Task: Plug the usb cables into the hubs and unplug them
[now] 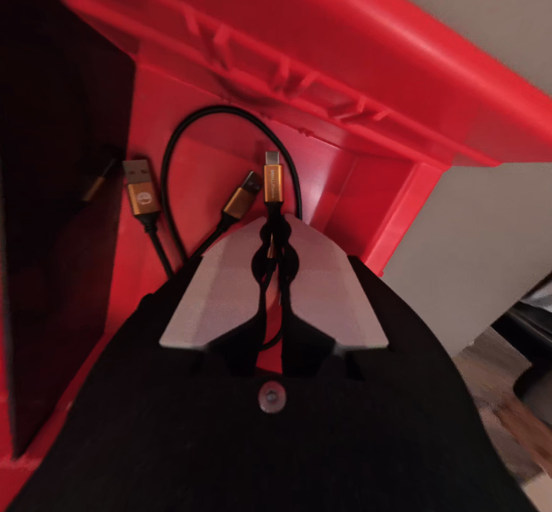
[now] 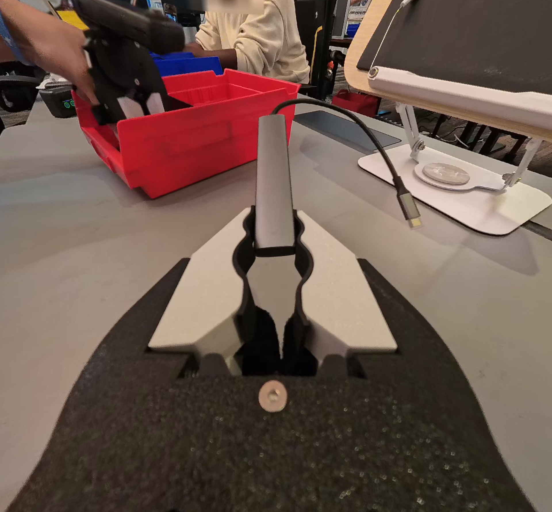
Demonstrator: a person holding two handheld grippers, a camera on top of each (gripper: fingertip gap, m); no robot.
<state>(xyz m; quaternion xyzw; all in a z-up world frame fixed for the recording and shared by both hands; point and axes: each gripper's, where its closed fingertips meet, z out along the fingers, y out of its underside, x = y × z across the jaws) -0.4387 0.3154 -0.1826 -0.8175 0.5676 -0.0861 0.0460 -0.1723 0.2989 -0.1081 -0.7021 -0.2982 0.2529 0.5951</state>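
Note:
My left gripper [image 1: 274, 222] is inside the red bin [image 1: 343, 58] and is shut on a black USB cable just behind its orange plug [image 1: 272, 180], which points away from me. Two more orange-collared USB plugs, one [image 1: 140, 187] at the left and one [image 1: 242, 194] beside it, lie on the bin floor, with a black cable loop [image 1: 221, 109] behind them. My right gripper [image 2: 274, 230] is shut on the near end of a grey USB hub [image 2: 272, 181] held above the table. The hub's black lead ends in a grey plug [image 2: 409, 204] hanging free. The left gripper [image 2: 131, 103] also shows in the right wrist view, reaching into the red bin [image 2: 179, 145].
A black divider [image 1: 59, 169] stands at the bin's left. A blue bin [image 2: 185, 64] sits behind the red one. A white stand [image 2: 460, 192] carrying a tilted board is at the right on the grey table [image 2: 89, 243]. A dark pad [image 2: 349, 130] lies behind the hub. A person in a cream top sits beyond. About 30 centimetres separates my left fingertips from my right.

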